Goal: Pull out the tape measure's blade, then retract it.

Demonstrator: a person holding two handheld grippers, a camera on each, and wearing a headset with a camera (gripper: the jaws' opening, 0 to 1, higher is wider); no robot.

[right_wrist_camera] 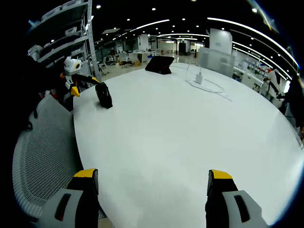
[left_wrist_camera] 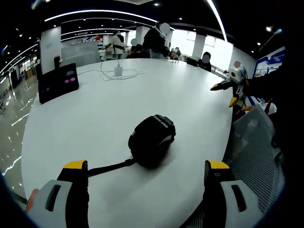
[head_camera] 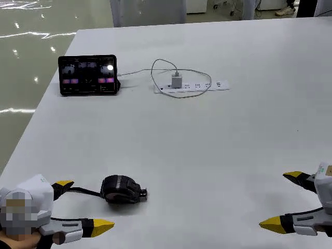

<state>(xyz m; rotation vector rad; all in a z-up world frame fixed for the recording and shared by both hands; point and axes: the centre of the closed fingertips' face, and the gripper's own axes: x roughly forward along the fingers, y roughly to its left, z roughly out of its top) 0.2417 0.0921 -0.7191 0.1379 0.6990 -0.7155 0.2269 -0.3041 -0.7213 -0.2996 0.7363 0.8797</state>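
Tape measure [head_camera: 122, 189] lies crosswise, blade tip [head_camera: 146, 194] pointing right, strap [head_camera: 83, 191] left

Left hand-held gripper [head_camera: 83, 205]: low at near edge, jaws spread wide, yellow tips pointing right, nothing gripped. Right hand-held gripper [head_camera: 282, 199]: jaws equally wide, tips pointing left, empty. The two face each other, well apart.

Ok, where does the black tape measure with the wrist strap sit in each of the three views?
Head view: black tape measure at lower left on the white table.
Left gripper view: tape measure at centre, just ahead of the jaws.
Right gripper view: tape measure at upper left, near the table edge.
Shared landmark: the propped-up dark tablet.
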